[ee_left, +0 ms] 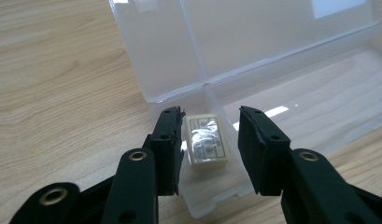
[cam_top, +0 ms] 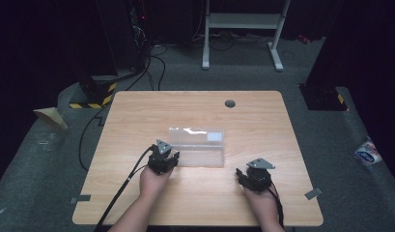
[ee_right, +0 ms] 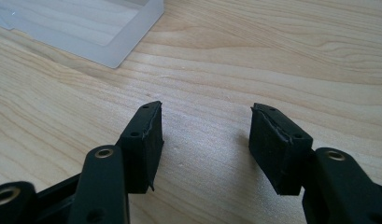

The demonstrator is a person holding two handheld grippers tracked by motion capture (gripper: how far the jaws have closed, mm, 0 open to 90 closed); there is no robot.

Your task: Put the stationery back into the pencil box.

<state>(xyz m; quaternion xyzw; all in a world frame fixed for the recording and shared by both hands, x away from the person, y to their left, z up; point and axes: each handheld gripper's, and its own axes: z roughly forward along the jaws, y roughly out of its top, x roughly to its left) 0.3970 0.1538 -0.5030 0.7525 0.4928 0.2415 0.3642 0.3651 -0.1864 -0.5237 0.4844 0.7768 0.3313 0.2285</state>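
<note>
The table (cam_top: 195, 193) has a pale wood-grain top, smooth with a soft sheen. The box (ee_left: 254, 56) on it is clear, frosted plastic with glossy highlights, and the small cream block (ee_left: 206, 141) inside wears a shiny film over a printed paper label. Both grippers' jaws are matt black plastic with dull, rubbery pads and brass-coloured metal rivets.

The open clear box (cam_top: 197, 147) sits mid-table with its raised lid (ee_left: 254, 42) walling off the far side, while bare tabletop (cam_top: 195, 108) lies free around it for either gripper to pass.
</note>
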